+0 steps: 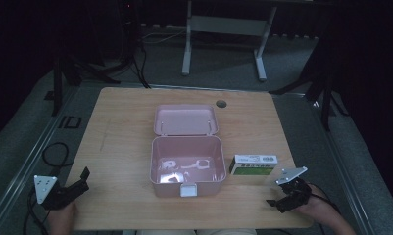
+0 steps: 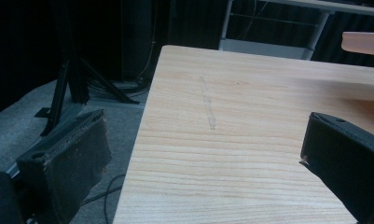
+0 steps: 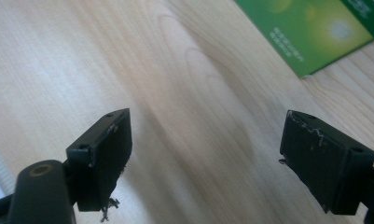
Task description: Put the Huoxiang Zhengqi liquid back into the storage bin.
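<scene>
Box (image 1: 188,165) of pink plastic, lid thrown back, is our landmark at the table's (image 1: 120,122) middle. Just right of it lies the green-and-white carton (image 1: 253,165), long axis running side to side. Our right gripper (image 1: 276,201) sits nearer us than the carton, closest to it, jaws wide and empty. Left of the box, well apart, our left gripper (image 1: 84,177) waits, wide too.

A wooden table (image 1: 120,127) bears an open pink box (image 1: 186,166) and a green carton (image 1: 253,165).

A dim room with grey carpet (image 1: 223,63), a white-legged desk frame (image 1: 223,29) and black stands (image 1: 69,73).
</scene>
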Available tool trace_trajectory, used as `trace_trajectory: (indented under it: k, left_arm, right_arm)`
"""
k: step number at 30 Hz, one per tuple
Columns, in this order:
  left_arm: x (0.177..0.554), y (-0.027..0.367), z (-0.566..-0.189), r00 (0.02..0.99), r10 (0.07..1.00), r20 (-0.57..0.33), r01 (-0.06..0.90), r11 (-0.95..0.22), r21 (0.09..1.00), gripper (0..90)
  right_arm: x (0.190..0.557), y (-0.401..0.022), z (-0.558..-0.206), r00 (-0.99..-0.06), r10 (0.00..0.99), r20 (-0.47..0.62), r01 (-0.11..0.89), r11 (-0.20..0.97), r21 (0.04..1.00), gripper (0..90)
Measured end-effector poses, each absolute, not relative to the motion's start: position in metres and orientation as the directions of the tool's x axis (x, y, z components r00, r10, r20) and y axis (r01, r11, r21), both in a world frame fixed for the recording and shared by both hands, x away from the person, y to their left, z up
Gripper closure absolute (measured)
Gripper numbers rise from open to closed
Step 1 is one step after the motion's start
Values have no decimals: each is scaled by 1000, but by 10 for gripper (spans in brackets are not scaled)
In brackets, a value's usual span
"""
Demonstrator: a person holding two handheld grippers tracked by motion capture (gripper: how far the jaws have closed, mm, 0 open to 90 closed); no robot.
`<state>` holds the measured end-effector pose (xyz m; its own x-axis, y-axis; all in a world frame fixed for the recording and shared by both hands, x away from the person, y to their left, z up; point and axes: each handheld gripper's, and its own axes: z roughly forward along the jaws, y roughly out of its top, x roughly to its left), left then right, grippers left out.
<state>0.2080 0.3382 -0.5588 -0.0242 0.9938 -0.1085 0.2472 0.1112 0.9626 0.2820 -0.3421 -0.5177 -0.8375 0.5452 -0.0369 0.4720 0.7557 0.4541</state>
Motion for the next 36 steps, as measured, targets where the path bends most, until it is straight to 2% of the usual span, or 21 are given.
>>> trace_trajectory:
  k: [5,9,15,23,29,36]
  left_arm:
    - [208,338,-559,-20,994,-110,249,111,962,16]
    - [208,338,-559,-19,994,-108,252,109,962,16]
    - [209,338,-559,-15,994,-107,254,108,961,16]
    - [209,338,-559,-10,994,-106,258,105,960,16]
    - [209,338,-559,-7,994,-106,259,105,960,16]
    - [209,338,-559,-5,995,-103,260,101,960,16]
  right_arm:
    - [283,-334,-510,-878,479,-27,429,809,402,208]
    - [284,-327,-506,-902,428,-56,382,851,360,208]
    - [285,-316,-502,-936,350,-37,326,903,280,212]
    - [287,-302,-493,-967,254,-11,248,952,181,221]
    - [288,-291,-488,-988,152,-18,150,984,92,229]
    - [289,-280,-480,-995,101,-20,100,994,42,248]
